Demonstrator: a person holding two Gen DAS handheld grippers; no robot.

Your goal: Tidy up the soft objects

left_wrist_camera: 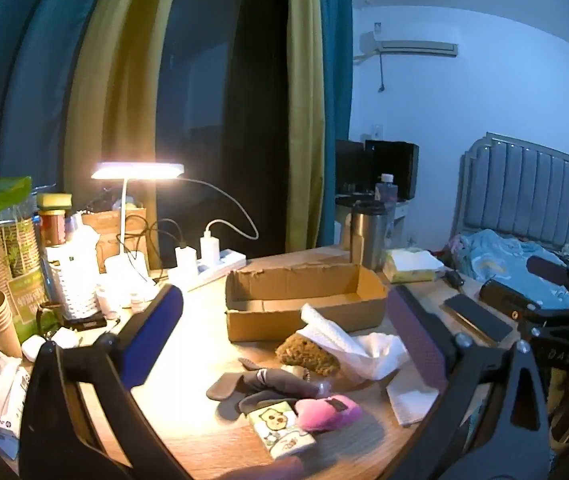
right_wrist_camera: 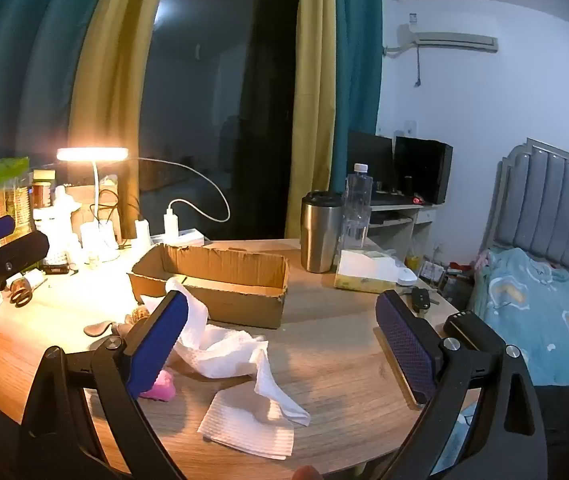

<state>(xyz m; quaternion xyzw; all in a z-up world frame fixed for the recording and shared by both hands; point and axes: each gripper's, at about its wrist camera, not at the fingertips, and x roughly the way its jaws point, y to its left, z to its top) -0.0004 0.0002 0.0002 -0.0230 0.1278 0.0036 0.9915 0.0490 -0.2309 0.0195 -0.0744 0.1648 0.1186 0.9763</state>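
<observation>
A: Left to right, what sits ahead of each gripper?

B: The left gripper [left_wrist_camera: 284, 332] hangs above the worktop [left_wrist_camera: 188, 424] with its jaws spread wide and nothing between them; just ahead and below lie a dark grey glove [left_wrist_camera: 268, 385], a printed tissue pack [left_wrist_camera: 282, 432] and a pink plush toy [left_wrist_camera: 326, 412]; further ahead a brown sponge [left_wrist_camera: 306, 354] is half tucked under crumpled white paper towel [left_wrist_camera: 364, 350]; beyond that stands the open cardboard box [left_wrist_camera: 304, 300], empty as far as I can see.

A: And the right gripper [right_wrist_camera: 292, 344]?

B: Also wide open, holding nothing; the crumpled towel lies between and just ahead of its jaws, a flat folded napkin [right_wrist_camera: 248, 426] lies nearest it, and the box is ahead to its left.

A: Risks?

B: I judge the towel could drag the sponge or napkin along if pinched carelessly; a thin sheet may slip from the pads; the soft items crowd together, so a wide grab might take two at once; the steel tumbler [right_wrist_camera: 320, 234] and plastic bottle [right_wrist_camera: 358, 208] beyond the box could be knocked by a swinging jaw.

A: Counts?

B: One glove, one tissue pack, one plush, one sponge, one crumpled towel, one napkin, one box; two grippers.
</observation>
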